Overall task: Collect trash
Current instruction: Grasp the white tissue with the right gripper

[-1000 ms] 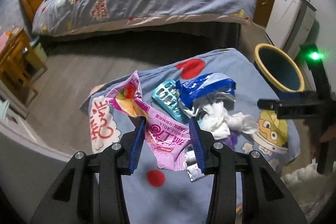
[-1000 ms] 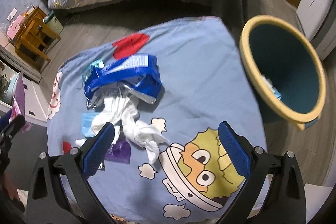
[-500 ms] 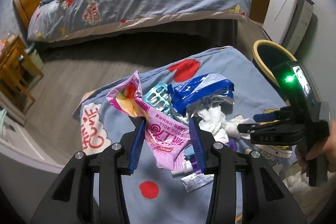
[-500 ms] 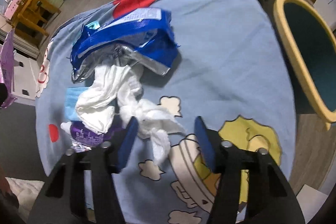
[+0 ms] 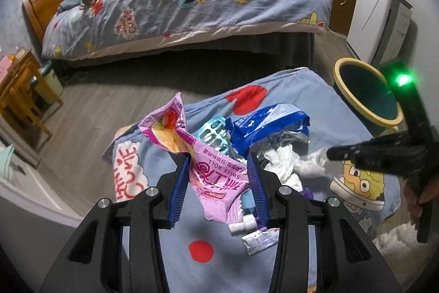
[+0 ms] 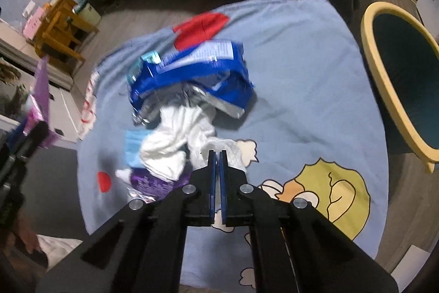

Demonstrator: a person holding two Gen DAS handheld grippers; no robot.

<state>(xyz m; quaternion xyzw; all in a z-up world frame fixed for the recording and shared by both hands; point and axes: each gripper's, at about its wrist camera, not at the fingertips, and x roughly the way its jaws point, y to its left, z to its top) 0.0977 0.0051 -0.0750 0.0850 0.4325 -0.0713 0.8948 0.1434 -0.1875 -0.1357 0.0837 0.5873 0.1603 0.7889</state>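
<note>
The left gripper is clamped on a crumpled pink snack wrapper, which sticks up and out ahead of its blue pads, lifted above the blue cartoon-print blanket. Just beyond its tips and a little to the right lie a teal blister pack and a torn blue foil bag; below its right finger sit a small white-capped tube and a flat sachet. The right gripper has just closed, its pads together on an end of the white crumpled tissue, with a thin fold of it between the tips. The rest of the tissue spreads ahead and to the left of those tips, reaching under the blue foil bag. A purple packet lies just left of the right gripper's fingers. The yellow-rimmed teal trash bin stands well off to the right of both grippers, beside the blanket's edge.
</note>
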